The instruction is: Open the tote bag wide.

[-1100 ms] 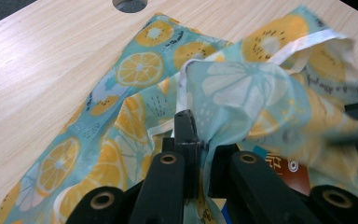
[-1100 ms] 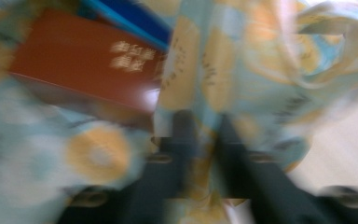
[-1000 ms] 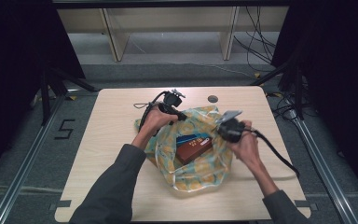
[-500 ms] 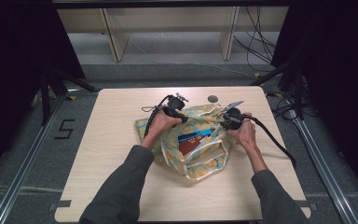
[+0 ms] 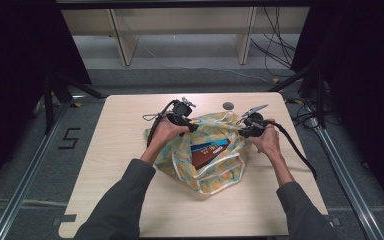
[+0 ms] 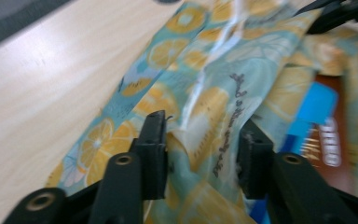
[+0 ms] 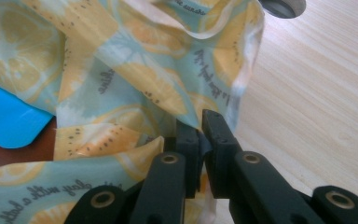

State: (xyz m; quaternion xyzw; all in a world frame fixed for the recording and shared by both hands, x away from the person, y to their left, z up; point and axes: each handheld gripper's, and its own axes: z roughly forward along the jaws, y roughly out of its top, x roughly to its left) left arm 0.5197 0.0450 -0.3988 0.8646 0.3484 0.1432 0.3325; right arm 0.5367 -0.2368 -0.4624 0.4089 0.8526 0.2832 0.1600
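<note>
A fabric bag point(image 5: 215, 127) printed with lemon slices lies in the middle of the table, its mouth toward the person. Inside it lies a brown and blue box point(image 5: 207, 152), also seen as the box point(image 6: 326, 135). My left gripper point(image 5: 192, 126) is at the bag's far left rim. Its jaws have just been opening and stand apart around a fold of the bag point(image 6: 205, 116) at my left gripper point(image 6: 203, 128). My right gripper point(image 5: 241, 131) is at the far right rim. There my right gripper point(image 7: 200, 126) is shut on the bag's cloth point(image 7: 135, 79).
The pale wooden table point(image 5: 130, 130) has bare room left of the bag and toward its near edge. A small dark round disc point(image 5: 228, 105) lies just beyond the bag, and the same disc point(image 7: 284, 5) sits near my right gripper. Cables trail from both grippers.
The right hand has shifted toward the far side of the table along the bag's right rim. The bag's mouth has spread wider and shows more of the box.
</note>
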